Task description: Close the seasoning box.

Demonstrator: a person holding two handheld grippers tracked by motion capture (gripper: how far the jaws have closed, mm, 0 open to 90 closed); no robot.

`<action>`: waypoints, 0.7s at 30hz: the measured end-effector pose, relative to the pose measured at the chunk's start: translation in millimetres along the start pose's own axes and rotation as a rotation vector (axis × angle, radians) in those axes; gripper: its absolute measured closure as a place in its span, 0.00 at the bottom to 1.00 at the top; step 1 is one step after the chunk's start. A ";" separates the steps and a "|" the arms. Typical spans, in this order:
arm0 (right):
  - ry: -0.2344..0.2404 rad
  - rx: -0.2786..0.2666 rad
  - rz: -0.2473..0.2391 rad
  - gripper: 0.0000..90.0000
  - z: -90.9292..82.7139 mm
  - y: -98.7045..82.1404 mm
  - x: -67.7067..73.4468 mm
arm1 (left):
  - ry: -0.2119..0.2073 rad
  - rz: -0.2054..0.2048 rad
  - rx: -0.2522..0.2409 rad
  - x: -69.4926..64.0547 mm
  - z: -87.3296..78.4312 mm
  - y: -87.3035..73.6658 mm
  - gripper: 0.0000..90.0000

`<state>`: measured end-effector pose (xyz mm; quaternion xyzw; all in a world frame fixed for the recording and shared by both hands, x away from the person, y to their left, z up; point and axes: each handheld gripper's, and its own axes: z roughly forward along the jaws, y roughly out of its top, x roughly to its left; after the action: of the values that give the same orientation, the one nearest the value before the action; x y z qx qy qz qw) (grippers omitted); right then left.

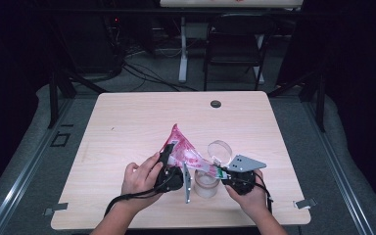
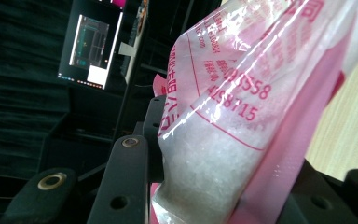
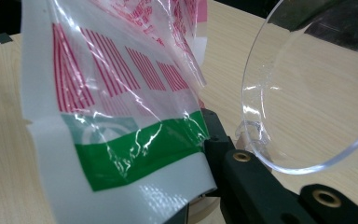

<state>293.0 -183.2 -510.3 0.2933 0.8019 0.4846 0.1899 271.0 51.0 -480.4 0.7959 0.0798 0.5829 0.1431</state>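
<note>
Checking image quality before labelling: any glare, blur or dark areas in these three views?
High view: the pale wooden table is evenly lit, its surroundings nearly black. Left gripper view: the pink-printed clear plastic bag of white granules is close and soft, with glare streaks on the film; a bright monitor glows in the dark background. Right gripper view: specular highlights on the film and the clear round plastic lid.
</note>
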 end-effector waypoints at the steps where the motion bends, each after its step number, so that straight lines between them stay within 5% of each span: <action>1: -0.002 -0.004 0.004 1.00 0.0 0.2 0.4 | -0.005 -0.003 0.001 -0.1 0.3 -0.8 0.74; 21: 0.004 -0.037 -0.006 1.00 -2.8 6.9 5.2 | -0.085 -0.116 0.021 -7.0 4.9 -15.9 0.76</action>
<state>289.3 -179.2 -502.9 0.2864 0.7939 0.4996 0.1952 274.2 63.3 -493.2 0.8155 0.1260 0.5382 0.1716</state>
